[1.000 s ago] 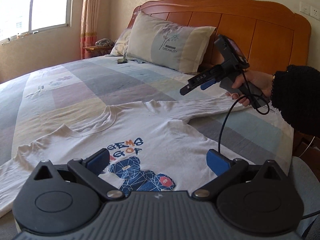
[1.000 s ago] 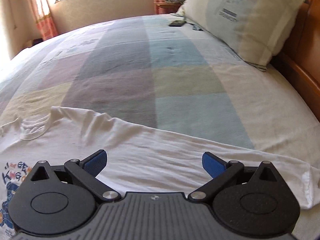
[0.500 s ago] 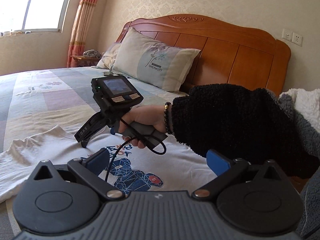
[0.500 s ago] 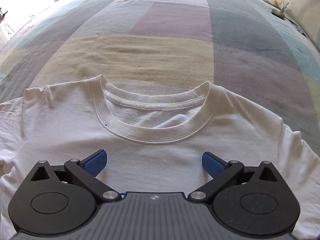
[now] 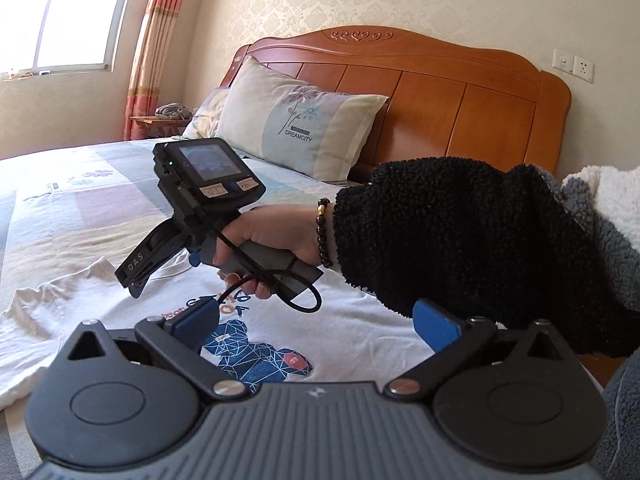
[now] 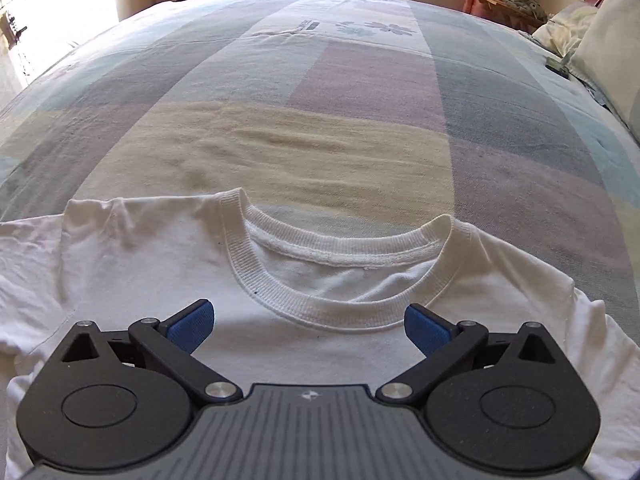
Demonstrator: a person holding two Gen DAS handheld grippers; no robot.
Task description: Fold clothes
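T-shirt (image 6: 328,344): white, long-sleeved, lying flat and face up at the near edge of the bed (image 6: 320,128) — collar toward the bed's middle.
Right tongs (image 6: 306,326): spread wide, empty, above the collar.
Left tongs (image 5: 316,322): spread wide, empty, over the blue bear print (image 5: 256,354).
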